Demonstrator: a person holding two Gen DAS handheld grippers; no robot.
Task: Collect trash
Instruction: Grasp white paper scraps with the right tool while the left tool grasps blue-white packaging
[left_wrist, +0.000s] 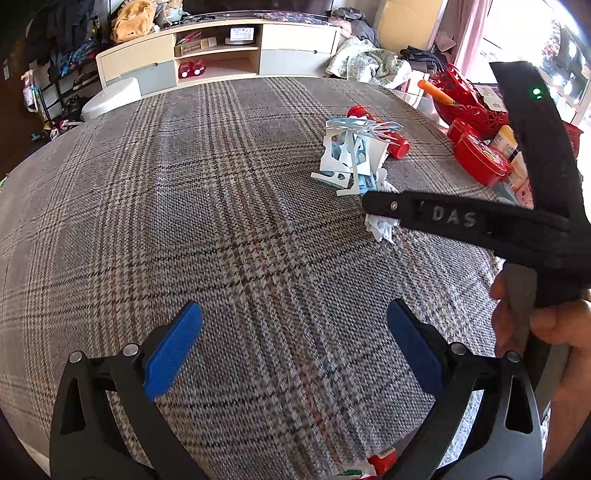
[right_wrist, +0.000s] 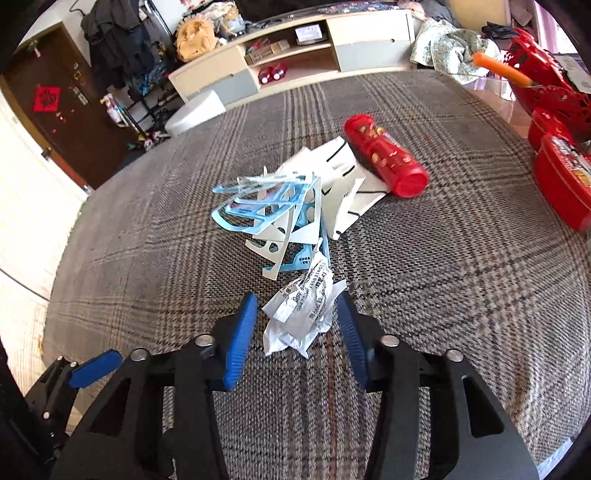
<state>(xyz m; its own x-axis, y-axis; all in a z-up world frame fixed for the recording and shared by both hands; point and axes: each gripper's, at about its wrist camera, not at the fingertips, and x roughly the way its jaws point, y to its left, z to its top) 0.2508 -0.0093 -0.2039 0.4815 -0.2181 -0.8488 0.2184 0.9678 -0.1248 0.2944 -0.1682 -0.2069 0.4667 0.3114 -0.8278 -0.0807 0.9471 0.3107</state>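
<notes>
A crumpled printed paper (right_wrist: 299, 317) lies on the plaid tablecloth (right_wrist: 443, 295), between the blue pads of my right gripper (right_wrist: 296, 301). The jaws stand narrow; the right pad brushes the paper, while a gap shows at the left pad. Behind it sits a pile of blue and white cut-out sheets (right_wrist: 273, 218) and a red tube (right_wrist: 386, 162) on its side. In the left wrist view the right gripper (left_wrist: 380, 205) covers part of the paper (left_wrist: 382, 227). My left gripper (left_wrist: 294, 306) hangs open over bare cloth, to the left of and nearer than the pile (left_wrist: 347, 155).
Red lidded boxes (right_wrist: 561, 177) and a red basket (right_wrist: 543, 81) crowd the table's right side. A red and green packet (left_wrist: 380, 461) lies at the near edge. A hand (left_wrist: 554, 325) holds the right gripper. A low cabinet (right_wrist: 288, 55) and a white bin (right_wrist: 195, 114) stand beyond.
</notes>
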